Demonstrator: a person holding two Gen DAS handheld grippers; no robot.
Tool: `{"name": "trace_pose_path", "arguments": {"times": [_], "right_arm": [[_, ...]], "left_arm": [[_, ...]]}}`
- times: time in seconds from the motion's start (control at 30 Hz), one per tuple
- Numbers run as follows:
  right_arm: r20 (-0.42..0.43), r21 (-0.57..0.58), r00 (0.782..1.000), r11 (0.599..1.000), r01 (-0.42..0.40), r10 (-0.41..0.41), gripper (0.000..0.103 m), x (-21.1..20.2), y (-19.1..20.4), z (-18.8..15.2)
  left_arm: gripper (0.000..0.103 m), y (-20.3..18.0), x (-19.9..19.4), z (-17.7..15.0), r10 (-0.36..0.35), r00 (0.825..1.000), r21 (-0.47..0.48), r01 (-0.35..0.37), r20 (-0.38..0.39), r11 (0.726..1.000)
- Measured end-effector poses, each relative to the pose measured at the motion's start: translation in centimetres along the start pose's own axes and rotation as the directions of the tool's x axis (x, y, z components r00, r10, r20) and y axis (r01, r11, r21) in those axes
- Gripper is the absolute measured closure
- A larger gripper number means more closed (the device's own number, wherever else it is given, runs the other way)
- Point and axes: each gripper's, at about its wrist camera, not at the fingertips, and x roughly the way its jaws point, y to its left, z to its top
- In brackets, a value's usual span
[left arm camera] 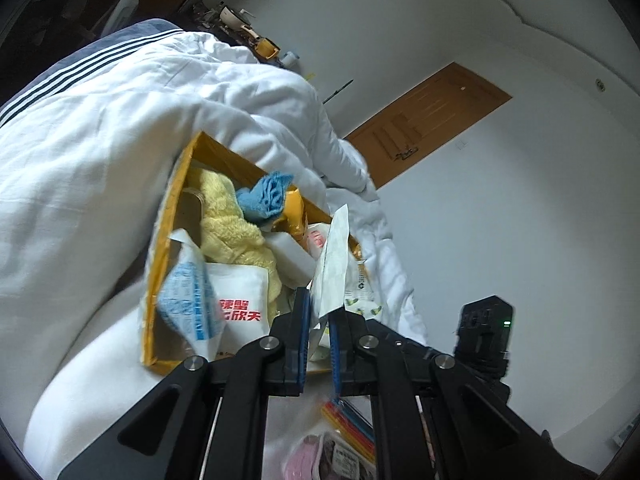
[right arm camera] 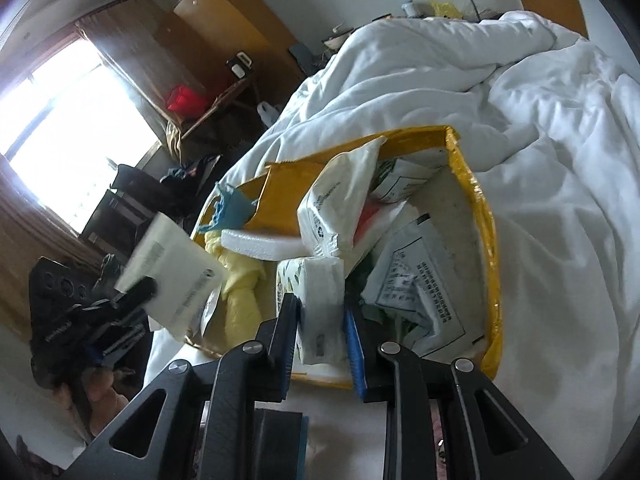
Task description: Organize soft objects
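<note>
Left gripper (left arm camera: 319, 320) pinches a flat packet (left arm camera: 332, 264); right gripper (right arm camera: 323, 320) clamps a tissue pack (right arm camera: 316, 292) above the crowded yellow bag (right arm camera: 490, 240).

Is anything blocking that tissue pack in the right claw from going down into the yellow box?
Partly. The right gripper holds the tissue pack over the yellow box, but white mailer bags, a foam block and a yellow towel already crowd the space beneath it.
</note>
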Motion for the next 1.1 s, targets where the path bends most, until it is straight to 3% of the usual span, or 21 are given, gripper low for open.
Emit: {"name": "trace_pose_path", "arguments": {"times": [0.1, 0.2, 0.27, 0.33, 0.47, 0.5, 0.77, 0.87, 1.1], "right_arm": [[0.021, 0.021, 1.000, 1.000, -0.009, 0.008, 0.073, -0.4, -0.7, -0.3], [0.022, 0.048, 0.999, 0.999, -0.026, 0.025, 0.065, -1.1, -1.2, -0.9], [0.043, 0.055, 0.998, 0.997, -0.045, 0.043, 0.057, -2.1, -1.3, -1.4], [0.076, 0.068, 0.995, 0.996, -0.061, 0.056, 0.057, -3.7, -1.6, -2.2], [0.098, 0.068, 0.992, 0.994, -0.090, 0.083, 0.057, -6.7, -2.1, -4.0], [0.094, 0.059, 0.991, 0.993, -0.102, 0.096, 0.057, -7.4, -2.1, -4.5], [0.056, -0.039, 0.984, 0.986, -0.165, 0.167, 0.041, -9.7, -1.0, -6.2], [0.038, -0.049, 0.987, 0.987, -0.155, 0.157, 0.041, -9.0, -0.6, -6.6], [0.024, 0.028, 1.000, 0.999, -0.021, 0.020, 0.041, -8.4, -3.0, -6.6]], "left_arm": [[0.094, -0.3, 1.6, -0.6, 0.023, 1.000, -0.005, -0.023, -0.018, 1.000], [0.093, -0.9, 2.3, -1.4, 0.089, 0.996, 0.015, -0.089, 0.015, 0.996], [0.081, -0.9, 2.6, -1.8, 0.118, 0.993, 0.014, -0.118, 0.015, 0.993], [0.074, -1.0, 2.5, -2.3, 0.115, 0.993, 0.025, -0.115, 0.006, 0.993], [0.045, -1.1, 0.7, -3.2, 0.071, 0.997, 0.019, -0.071, 0.001, 0.997], [0.042, -1.1, 0.0, -3.4, 0.070, 0.997, 0.015, -0.071, 0.010, 0.997], [0.036, -2.8, -3.6, -5.3, 0.049, 0.999, 0.078, -0.047, -0.023, 0.996], [0.036, -3.9, -3.3, -5.9, 0.045, 0.998, 0.110, -0.039, -0.051, 0.993], [0.036, -4.7, -1.4, -7.7, 0.091, 0.986, 0.174, -0.066, -0.138, 0.983]]}}
